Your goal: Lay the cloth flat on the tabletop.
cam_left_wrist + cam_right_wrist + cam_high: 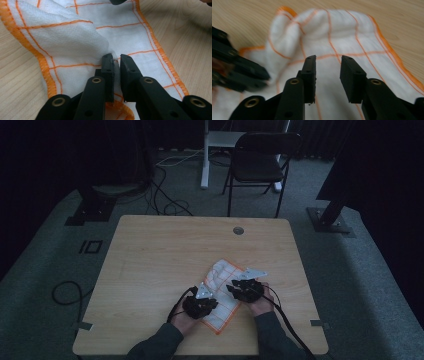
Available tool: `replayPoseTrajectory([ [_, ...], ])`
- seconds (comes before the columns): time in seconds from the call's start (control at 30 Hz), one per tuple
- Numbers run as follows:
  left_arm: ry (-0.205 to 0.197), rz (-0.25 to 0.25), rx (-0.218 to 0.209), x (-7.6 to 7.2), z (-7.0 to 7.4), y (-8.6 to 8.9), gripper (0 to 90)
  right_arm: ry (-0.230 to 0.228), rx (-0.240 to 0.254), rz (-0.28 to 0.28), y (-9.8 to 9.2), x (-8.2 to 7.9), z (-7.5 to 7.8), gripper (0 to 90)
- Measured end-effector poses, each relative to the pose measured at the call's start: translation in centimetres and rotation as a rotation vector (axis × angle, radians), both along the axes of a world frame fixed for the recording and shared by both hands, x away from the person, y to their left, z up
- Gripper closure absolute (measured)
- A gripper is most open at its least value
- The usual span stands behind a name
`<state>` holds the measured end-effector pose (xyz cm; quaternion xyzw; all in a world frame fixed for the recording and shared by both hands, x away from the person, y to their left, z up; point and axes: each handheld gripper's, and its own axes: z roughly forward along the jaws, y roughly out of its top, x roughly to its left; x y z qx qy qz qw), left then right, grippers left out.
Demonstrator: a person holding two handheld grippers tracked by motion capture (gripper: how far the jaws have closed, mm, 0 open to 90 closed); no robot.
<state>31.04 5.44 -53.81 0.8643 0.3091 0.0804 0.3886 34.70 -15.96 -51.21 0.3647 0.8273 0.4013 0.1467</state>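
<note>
Cloth (223, 290), white with orange grid lines and orange stitched hem, lying on wooden table (160, 260), toward near right part of tabletop. Partly folded: one flap turned over and bunched up, raised off the flat layer beneath; flat layer in contact with table.

Left gripper (116, 60) low over near part of cloth, held in person's left hand (184, 320). Jaws parted by a narrow gap. Tip of the raised fold sits right at the jaw tips, a sliver of white fabric visible in the gap; pads not seen pressing on it. Not clamped.

Right gripper (328, 62) just beside the left one, over right side of cloth, held in right hand (261, 304). Jaws spread clearly wider than the left pair, nothing between them; cloth surface visible beyond the gap. Left gripper's black frame blurred at left edge of right gripper view.

Folding chair (260, 160) standing on carpet beyond far table edge.
</note>
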Motion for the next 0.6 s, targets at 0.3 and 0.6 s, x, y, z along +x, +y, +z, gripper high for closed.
replayPoseTrajectory([
  [0.3, -0.031, -0.003, 0.001, -0.5, -0.2, -0.1, 76.6, -0.022, 0.028, 0.042, 2.0, 0.0, 0.6, 58.3],
  [0.6, -0.033, -0.006, -0.003, -0.6, -0.2, -0.2, 73.1, -0.031, 0.052, 0.104, 3.8, -0.2, 0.8, 59.9],
])
